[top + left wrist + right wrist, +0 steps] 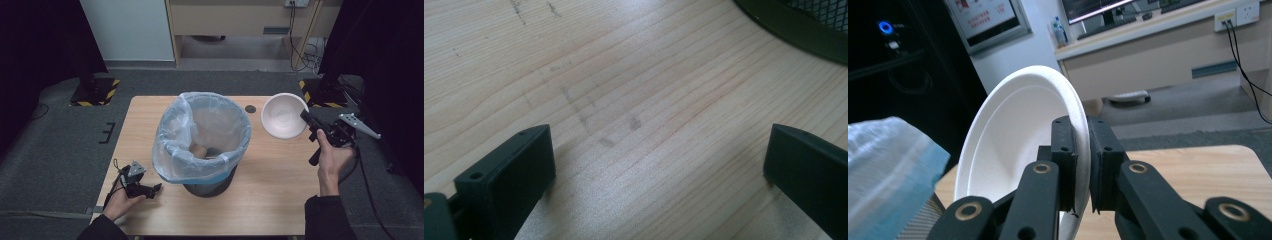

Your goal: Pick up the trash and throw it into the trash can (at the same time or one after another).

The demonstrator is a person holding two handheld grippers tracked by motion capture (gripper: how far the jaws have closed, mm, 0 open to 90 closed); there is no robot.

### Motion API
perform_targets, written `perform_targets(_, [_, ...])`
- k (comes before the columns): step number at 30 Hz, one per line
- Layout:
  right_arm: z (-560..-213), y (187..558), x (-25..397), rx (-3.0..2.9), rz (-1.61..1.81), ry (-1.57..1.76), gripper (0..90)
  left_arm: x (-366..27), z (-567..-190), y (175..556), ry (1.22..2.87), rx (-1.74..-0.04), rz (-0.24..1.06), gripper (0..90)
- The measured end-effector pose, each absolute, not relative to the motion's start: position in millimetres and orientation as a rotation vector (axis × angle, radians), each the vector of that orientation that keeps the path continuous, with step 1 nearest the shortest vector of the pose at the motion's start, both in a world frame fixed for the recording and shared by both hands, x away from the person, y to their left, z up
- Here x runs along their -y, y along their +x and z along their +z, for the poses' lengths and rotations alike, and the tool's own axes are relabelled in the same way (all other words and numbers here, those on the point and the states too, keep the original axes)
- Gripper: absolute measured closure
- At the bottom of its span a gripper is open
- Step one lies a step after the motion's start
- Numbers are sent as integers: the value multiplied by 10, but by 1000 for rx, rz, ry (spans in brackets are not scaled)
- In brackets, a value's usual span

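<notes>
A white paper bowl [283, 116] hangs tilted above the table's right side, with my right gripper [308, 120] shut on its rim. In the right gripper view the bowl [1013, 135] stands on edge, its rim pinched between my right gripper's [1082, 160] jaws. A dark mesh bin [207, 186] lined with a pale blue bag [200, 135] stands mid-table, some brown and white items at its bottom. My left gripper [152, 189] rests open on the table front left of the bin; my left gripper [659, 165] holds nothing, over bare wood.
The wooden table [270, 190] has a small dark round spot [250, 108] near its back edge. The bin's base [794, 25] is close at the upper right in the left gripper view. Stand bases with yellow-black tape [95, 92] sit on the floor behind.
</notes>
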State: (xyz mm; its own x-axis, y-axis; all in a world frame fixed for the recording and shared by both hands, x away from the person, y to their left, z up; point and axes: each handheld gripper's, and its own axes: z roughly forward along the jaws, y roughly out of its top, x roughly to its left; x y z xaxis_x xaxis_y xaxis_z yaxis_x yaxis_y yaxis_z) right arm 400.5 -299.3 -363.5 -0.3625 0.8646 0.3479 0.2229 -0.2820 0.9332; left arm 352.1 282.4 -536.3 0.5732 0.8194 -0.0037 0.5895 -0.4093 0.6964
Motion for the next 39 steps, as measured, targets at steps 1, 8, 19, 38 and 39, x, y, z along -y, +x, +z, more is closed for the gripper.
perform_targets(1, [-3590,3980,2995,-1452,1716,1349,836,-2824,-5363,3521,2145,-1119,449,0])
perform_targets(8, [-3480,3911,2987,-1409,1778,1300,836,-2824,-5363,3521,2145,-1119,449,0])
perform_targets(19, [-3264,3775,2916,-1357,1895,1190,836,-2824,-5363,3521,2145,-1119,449,0])
perform_targets(38, [-3020,3616,2644,-1381,1991,1028,837,-2824,-5363,3521,2145,-1119,449,0])
perform_targets(39, [-3003,3605,2618,-1386,2003,1018,836,-2824,-5363,3521,2145,-1119,449,0])
